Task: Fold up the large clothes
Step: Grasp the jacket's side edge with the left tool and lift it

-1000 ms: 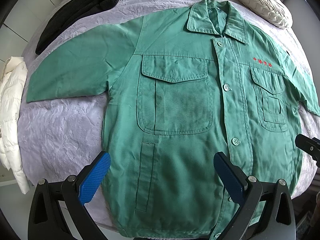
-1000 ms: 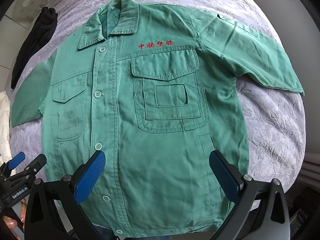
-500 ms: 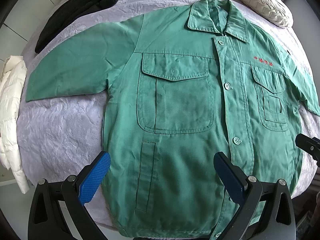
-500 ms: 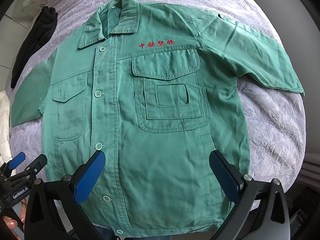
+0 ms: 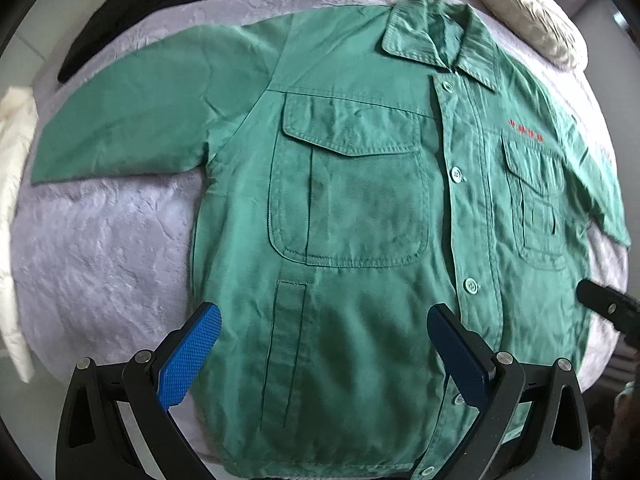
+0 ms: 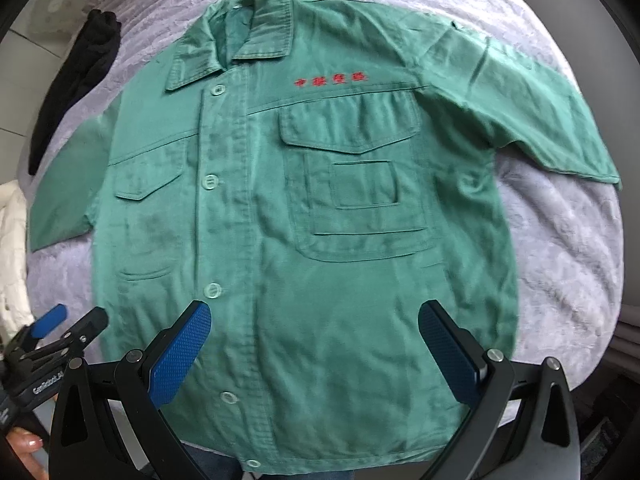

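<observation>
A green work jacket [image 5: 360,208] lies flat and buttoned on a lilac bedspread, collar far, both sleeves spread out. It also fills the right wrist view [image 6: 304,216], with red lettering on the chest. My left gripper [image 5: 324,356] is open and empty above the hem on the jacket's left half. My right gripper [image 6: 314,354] is open and empty above the hem on its right half. The left gripper also shows at the lower left of the right wrist view [image 6: 60,336].
A black garment [image 5: 152,12] lies at the far left of the bedspread [image 5: 100,248]. A white padded garment [image 5: 12,216] hangs off the left edge. A cream pillow [image 5: 528,12] sits at the far right. The bed edge runs just below the hem.
Both grippers have moved forward and lower toward the jacket, so it looks larger. Both stay open and the jacket has not moved.
</observation>
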Motion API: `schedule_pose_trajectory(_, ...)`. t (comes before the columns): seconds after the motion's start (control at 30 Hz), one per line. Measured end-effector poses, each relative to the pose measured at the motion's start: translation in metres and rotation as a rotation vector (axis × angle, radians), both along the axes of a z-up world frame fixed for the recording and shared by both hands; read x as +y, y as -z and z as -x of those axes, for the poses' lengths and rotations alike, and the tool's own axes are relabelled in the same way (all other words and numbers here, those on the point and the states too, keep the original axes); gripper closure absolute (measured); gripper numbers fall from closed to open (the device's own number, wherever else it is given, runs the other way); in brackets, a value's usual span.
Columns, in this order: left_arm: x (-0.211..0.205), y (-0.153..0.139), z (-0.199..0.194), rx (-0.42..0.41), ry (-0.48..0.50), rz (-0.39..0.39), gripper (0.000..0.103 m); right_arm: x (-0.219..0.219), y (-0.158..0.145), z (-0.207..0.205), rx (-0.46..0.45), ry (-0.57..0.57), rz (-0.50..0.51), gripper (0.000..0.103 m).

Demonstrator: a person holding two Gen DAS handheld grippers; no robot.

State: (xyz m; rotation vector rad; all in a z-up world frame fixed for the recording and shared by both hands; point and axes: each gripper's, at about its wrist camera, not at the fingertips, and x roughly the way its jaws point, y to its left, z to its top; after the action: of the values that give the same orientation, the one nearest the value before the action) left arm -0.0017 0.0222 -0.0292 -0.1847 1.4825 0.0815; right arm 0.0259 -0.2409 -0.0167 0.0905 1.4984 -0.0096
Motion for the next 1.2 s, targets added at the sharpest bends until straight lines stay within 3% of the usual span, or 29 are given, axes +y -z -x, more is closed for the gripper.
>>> schedule_pose_trajectory(0.13, 0.035, 0.005, -0.001, -0.032, -0.069, 0.061, 0.000, 0.022, 0.007, -0.005, 0.026, -0.043, -0.019, 0.000)
schedule_pose_trajectory(0.3, 0.100, 0.012, -0.008, -0.107, -0.177, 0.095, 0.000, 0.061, 0.010, -0.003, -0.021, -0.095, -0.213, 0.000)
schedule_pose_trajectory(0.43, 0.181, 0.025, -0.013, -0.178, -0.341, 0.107, 0.000, 0.106, 0.024, 0.000, 0.006, -0.167, -0.352, 0.000)
schedule_pose_trajectory(0.5, 0.214, 0.033, -0.014, -0.200, -0.408, 0.096, 0.000, 0.132, 0.031, 0.004, 0.077, -0.213, -0.434, 0.000)
schedule_pose_trajectory(0.67, 0.296, 0.071, -0.024, -0.219, -0.556, 0.080, 0.000, 0.181, 0.040, 0.010, 0.115, -0.311, -0.433, 0.000)
schedule_pose_trajectory(0.83, 0.340, 0.104, -0.036, -0.224, -0.644, 0.143, 0.000, 0.204, 0.052, 0.013, 0.148, -0.340, -0.456, 0.000)
schedule_pose_trajectory(1.0, 0.363, 0.102, -0.045, -0.332, -0.689, 0.152, 0.002, 0.210, 0.053, 0.012, 0.150, -0.358, -0.491, 0.000)
schedule_pose_trajectory(1.03, 0.365, 0.097, -0.044, -0.368, -0.700, 0.134, 0.008, 0.216, 0.057, 0.010, 0.142, -0.362, -0.489, 0.000)
schedule_pose_trajectory(1.1, 0.374, 0.090, -0.042, -0.402, -0.705, 0.113, 0.054, 0.220, 0.064, 0.010, 0.132, -0.368, -0.489, 0.000)
schedule_pose_trajectory(1.13, 0.377, 0.088, -0.040, -0.422, -0.697, 0.132, 0.068, 0.220, 0.066, 0.010, 0.132, -0.371, -0.492, 0.000)
schedule_pose_trajectory(1.17, 0.381, 0.088, -0.039, -0.432, -0.696, 0.161, 0.090, 0.220, 0.065, 0.010, 0.130, -0.374, -0.496, 0.000)
schedule_pose_trajectory(1.2, 0.387, 0.088, -0.038, -0.444, -0.701, 0.197, 0.093, 0.221, 0.067, 0.011, 0.129, -0.378, -0.497, 0.000)
